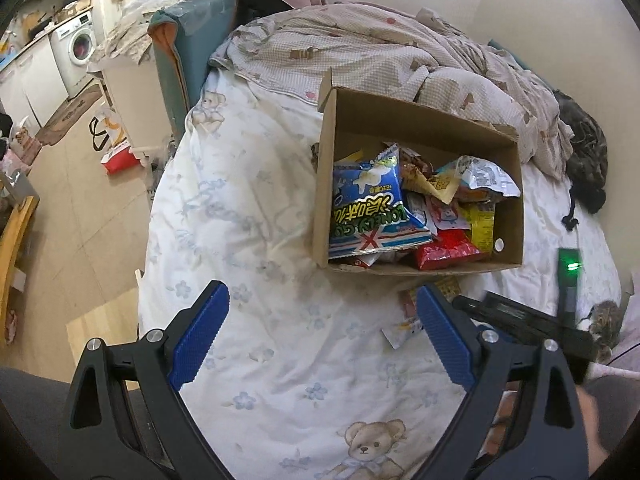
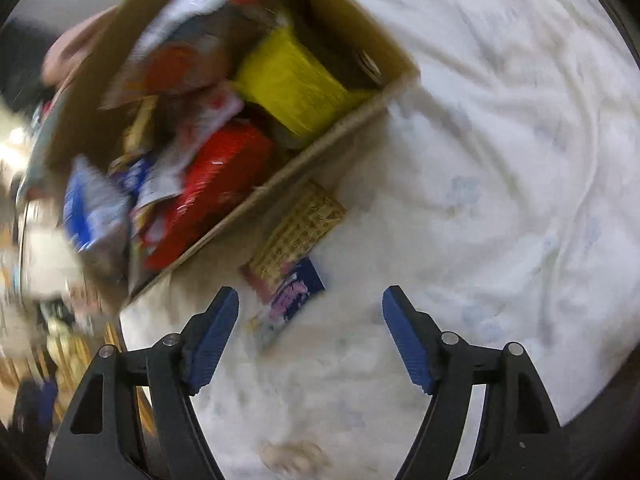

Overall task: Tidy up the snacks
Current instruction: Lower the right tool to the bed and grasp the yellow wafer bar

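A cardboard box (image 1: pixel 508 216) full of snack packets stands on a white floral bedsheet (image 1: pixel 260 240); a big blue chip bag (image 1: pixel 368 208) lies on top at its left. In the blurred right wrist view the same box (image 2: pixel 352 120) shows a yellow packet (image 2: pixel 296 88) and a red packet (image 2: pixel 216 176). One flat snack packet (image 2: pixel 294 248), gold and purple-blue, lies on the sheet just outside the box. My right gripper (image 2: pixel 310 300) hangs open right above its near end, nothing between the pads. My left gripper (image 1: pixel 322 300) is open over bare sheet, left of that packet (image 1: pixel 408 320).
A rumpled checked blanket (image 1: pixel 380 48) lies beyond the box. A dark tabby cat (image 1: pixel 586 160) rests at the bed's right edge. Left of the bed lie a wooden floor (image 1: pixel 76 220), a white cabinet (image 1: pixel 132 92), a washing machine (image 1: pixel 78 46) and clutter.
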